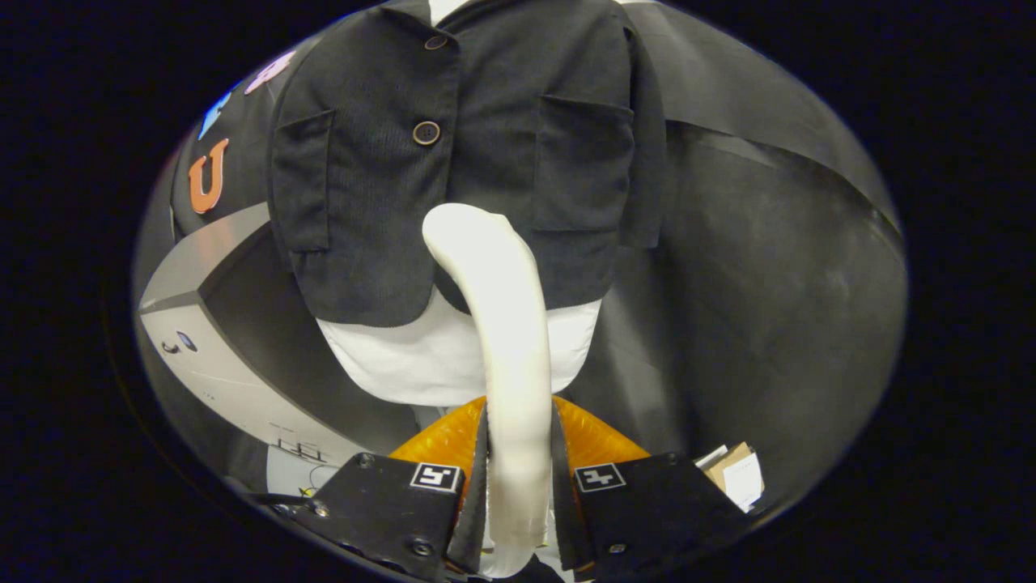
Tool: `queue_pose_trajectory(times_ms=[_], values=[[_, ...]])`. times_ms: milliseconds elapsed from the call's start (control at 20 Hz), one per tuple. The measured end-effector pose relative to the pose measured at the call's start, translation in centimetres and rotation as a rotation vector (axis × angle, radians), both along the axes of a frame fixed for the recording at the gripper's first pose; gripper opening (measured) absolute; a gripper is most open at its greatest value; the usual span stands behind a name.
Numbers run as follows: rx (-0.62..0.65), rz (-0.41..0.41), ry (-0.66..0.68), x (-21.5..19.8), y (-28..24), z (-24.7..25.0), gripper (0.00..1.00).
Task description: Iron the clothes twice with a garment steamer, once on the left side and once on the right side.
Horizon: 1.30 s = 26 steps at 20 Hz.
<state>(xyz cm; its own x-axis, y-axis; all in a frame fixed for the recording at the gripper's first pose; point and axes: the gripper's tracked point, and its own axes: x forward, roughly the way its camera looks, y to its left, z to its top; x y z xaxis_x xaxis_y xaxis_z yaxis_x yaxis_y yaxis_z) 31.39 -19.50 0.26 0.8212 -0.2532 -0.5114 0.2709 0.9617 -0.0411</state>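
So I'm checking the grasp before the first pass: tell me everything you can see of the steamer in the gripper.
The garment steamer looks like a smooth, cream-white, plastic-looking handle. It runs forward from between the gripper fingers and curves over at its rounded far end, which lies in front of the lower middle of the dark buttoned jacket; whether it touches the cloth cannot be told. Both fingers press on its sides, so the gripper is shut on it. Its steam face is turned away, out of sight.
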Motion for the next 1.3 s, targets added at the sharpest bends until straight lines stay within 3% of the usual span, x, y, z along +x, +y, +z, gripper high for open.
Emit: queue_pose_trajectory(times_ms=[350,600,1050,1300], values=[[0.055,0.037,-0.022,-0.4,-0.7,0.1,0.38],[0.074,0.017,-0.047,-2.6,-0.4,-0.1,0.38],[0.055,0.002,-0.112,-15.0,8.3,0.2,0.38],[0.027,0.063,-0.103,-21.8,15.6,0.0,0.38]])
